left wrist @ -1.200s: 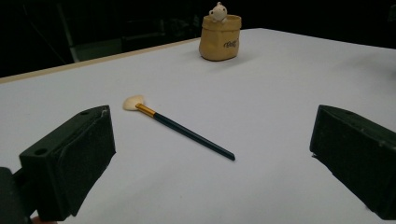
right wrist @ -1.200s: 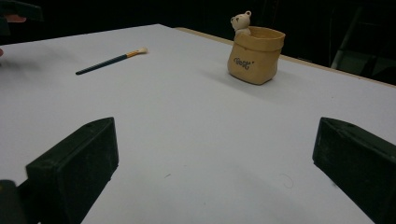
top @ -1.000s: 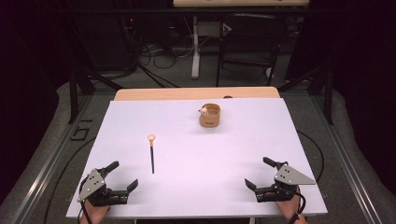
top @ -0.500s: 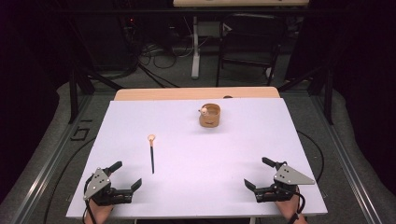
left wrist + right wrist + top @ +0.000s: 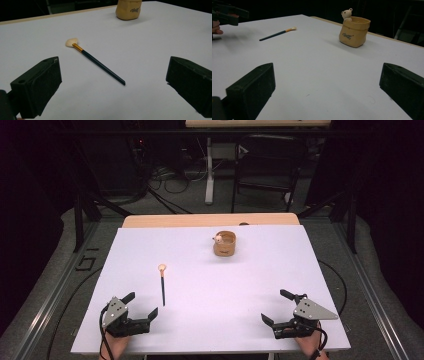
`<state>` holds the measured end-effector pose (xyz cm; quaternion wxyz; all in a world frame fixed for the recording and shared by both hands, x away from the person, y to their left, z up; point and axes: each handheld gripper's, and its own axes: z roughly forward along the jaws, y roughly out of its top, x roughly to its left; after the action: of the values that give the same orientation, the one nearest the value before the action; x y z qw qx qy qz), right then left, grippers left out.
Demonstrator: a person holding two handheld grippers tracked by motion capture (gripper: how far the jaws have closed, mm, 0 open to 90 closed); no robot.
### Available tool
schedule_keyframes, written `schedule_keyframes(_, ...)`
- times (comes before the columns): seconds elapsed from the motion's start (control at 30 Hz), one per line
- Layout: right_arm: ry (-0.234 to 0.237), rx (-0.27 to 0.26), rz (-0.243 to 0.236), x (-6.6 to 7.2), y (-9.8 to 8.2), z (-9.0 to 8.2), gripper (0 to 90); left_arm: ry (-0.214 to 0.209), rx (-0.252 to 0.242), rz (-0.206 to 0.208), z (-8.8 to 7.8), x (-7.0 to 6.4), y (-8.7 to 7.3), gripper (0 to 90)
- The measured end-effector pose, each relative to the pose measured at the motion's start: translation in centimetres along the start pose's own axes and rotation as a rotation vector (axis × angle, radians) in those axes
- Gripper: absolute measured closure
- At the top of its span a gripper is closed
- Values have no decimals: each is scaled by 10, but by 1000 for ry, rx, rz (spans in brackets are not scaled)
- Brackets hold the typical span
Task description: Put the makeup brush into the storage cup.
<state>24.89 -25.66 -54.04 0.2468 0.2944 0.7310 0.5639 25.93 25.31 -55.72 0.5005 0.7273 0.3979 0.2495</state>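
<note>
A thin makeup brush [image 5: 162,286] with a dark handle, gold ferrule and pale bristle head lies flat on the white table [image 5: 210,320], left of centre. It also appears in the left gripper view [image 5: 98,63] and the right gripper view [image 5: 277,33]. A tan bag-shaped pot with a small bear on its rim [image 5: 224,243] stands upright toward the far side; it is seen too in the right gripper view [image 5: 353,30] and the left gripper view [image 5: 128,9]. My left gripper [image 5: 141,305] rests open near the front left edge, just short of the brush handle's near end. My right gripper [image 5: 276,306] rests open at the front right.
The white sheet ends in a wooden strip [image 5: 210,220] at the far edge. Beyond the table are dark floor, cables and a chair frame [image 5: 265,175]. A wide bare stretch of the white sheet lies between the two grippers.
My left gripper has shifted slightly to the right, toward the brush. The right gripper, the brush and the pot have stayed put.
</note>
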Motion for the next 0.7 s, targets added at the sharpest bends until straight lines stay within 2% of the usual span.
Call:
schedule_keyframes(0.07, 2, 3, -7, 1, 0, -1, 0, 7, 13, -19, 5, -4, 2, 1)
schedule_keyframes(0.2, 3, -5, -8, 1, 1, 0, 0, 16, 28, -33, 10, -8, 5, 1)
schedule_keyframes(0.33, 2, 2, -8, 2, 1, 0, 0, 24, 38, -30, 13, -10, 11, 1)
schedule_keyframes(0.43, 2, 7, -17, 1, 0, 0, 1, 19, 59, -47, 14, -9, 20, 1)
schedule_keyframes(0.53, 2, 20, -14, 1, 0, 0, 1, 23, 64, -46, 15, -10, 25, 1)
schedule_keyframes(0.57, 2, 20, -14, 1, 0, 0, 1, 26, 69, -38, 15, -11, 27, 1)
schedule_keyframes(0.7, 8, 6, -16, 1, 0, 1, 1, 37, 79, -47, 20, -13, 34, 1)
